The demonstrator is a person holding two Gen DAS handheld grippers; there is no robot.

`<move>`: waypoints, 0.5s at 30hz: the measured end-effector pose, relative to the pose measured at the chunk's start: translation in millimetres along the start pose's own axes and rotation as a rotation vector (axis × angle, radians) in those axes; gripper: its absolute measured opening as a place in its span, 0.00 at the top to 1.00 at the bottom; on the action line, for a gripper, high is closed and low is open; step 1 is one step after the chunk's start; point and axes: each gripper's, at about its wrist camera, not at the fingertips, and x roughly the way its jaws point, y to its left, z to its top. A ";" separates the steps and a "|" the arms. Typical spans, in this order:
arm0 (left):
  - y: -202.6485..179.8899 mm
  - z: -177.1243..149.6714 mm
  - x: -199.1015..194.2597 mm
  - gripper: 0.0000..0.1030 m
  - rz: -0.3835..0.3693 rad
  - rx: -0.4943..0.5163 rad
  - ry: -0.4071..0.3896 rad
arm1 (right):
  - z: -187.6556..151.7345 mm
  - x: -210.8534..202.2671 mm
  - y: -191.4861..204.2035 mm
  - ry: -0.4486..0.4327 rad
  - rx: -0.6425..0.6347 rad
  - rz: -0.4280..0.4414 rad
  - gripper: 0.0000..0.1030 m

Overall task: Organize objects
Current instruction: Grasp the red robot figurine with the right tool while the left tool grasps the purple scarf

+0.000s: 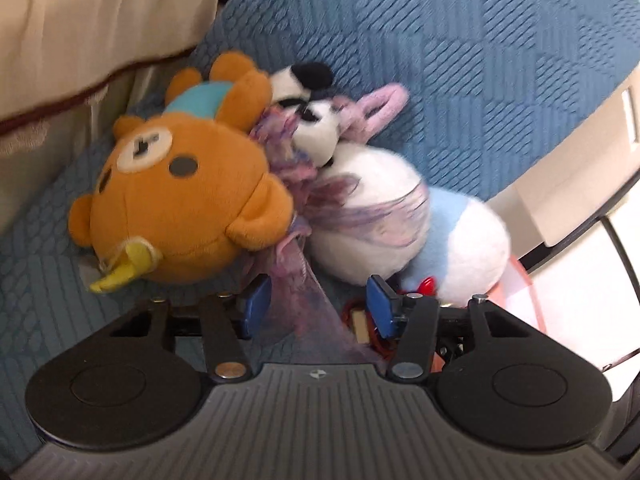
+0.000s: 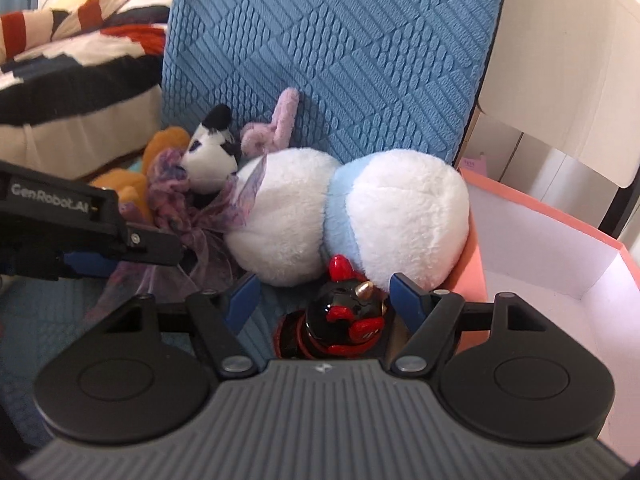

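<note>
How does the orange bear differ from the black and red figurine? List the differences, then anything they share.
The bear is soft orange plush; the figurine is hard, glossy black and red. The bear is far larger than the figurine. The bear lies tipped over beside the purple scarf; the figurine sits between the right gripper's fingers. Both are toys on the blue cover.

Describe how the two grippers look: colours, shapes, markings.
Both look alike. The left gripper and right gripper each have a ribbed grey body with a small logo, flanked by two round black discs. Black linkage arms with silver pivot pins carry blue finger pads. From the right wrist view, the left gripper's black side reads "GenRobot.AI" in pale letters. No cables, hands or sleeves show.
</note>
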 end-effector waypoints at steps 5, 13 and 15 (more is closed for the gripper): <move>1.8 4.7 13.0 0.42 0.030 -0.012 -0.025 | -1.8 10.9 2.7 0.029 -0.055 -0.032 0.32; 6.4 15.6 35.5 0.42 -0.002 -0.146 -0.065 | -2.5 25.6 7.3 0.066 -0.091 -0.058 0.37; 8.3 17.3 36.5 0.42 -0.006 -0.183 -0.084 | -3.5 28.2 7.3 0.077 -0.085 -0.054 0.38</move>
